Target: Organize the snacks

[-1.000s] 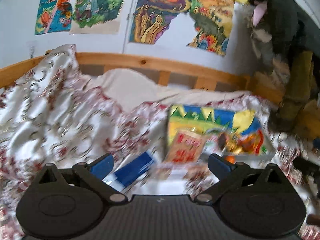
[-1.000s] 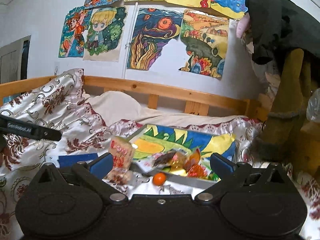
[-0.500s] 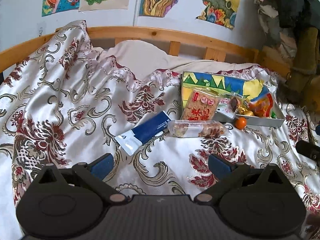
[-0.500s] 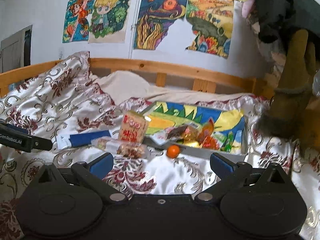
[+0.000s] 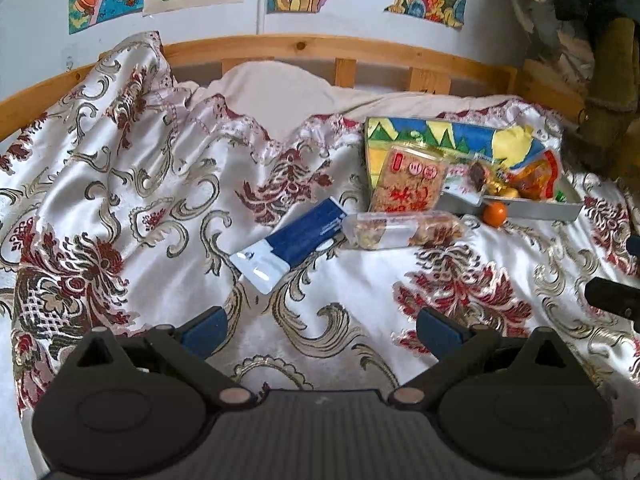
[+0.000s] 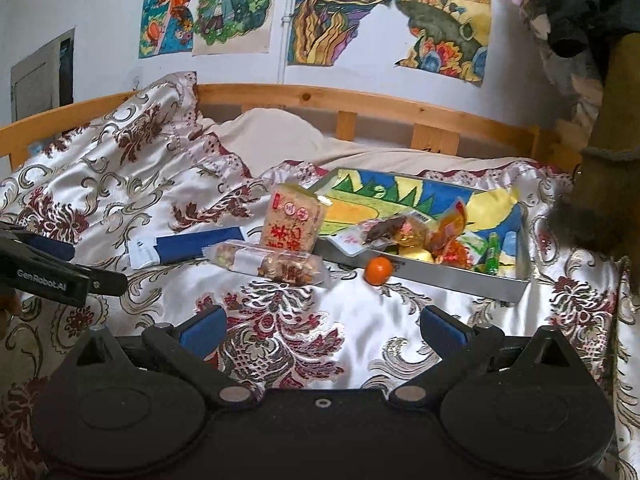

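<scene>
A: The left tool [image 5: 322, 330] hangs with its blue pads spread wide and nothing between them; the right tool [image 6: 323, 327] is likewise agape and empty. Both sit over the patterned bedspread [image 5: 120, 200].

B: What lies closest beyond them?

A: A blue and white packet [image 5: 296, 242] flat on the bedspread, its white end nearer. Touching its far blue end is a clear-wrapped snack bar [image 5: 402, 230], lying crosswise. In the right wrist view the left tool's black arm cuts in at the left edge and hides some cloth.

B: And the orange ball?

A: A small orange fruit [image 6: 379, 270] rests on the bedspread against the tray's [image 6: 460, 280] grey front wall, outside it.

B: The tray itself?

A: Its floor bears a bright painted picture. A tan packet with red print [image 6: 294, 224] leans at its left corner. Inside, a heap of wrappers [image 6: 420, 236], red, yellow, green; I cannot tell the pieces apart. Behind stand the wooden bed rail [image 6: 360, 104] and wall drawings [image 6: 340, 8], cropped at the top.
</scene>
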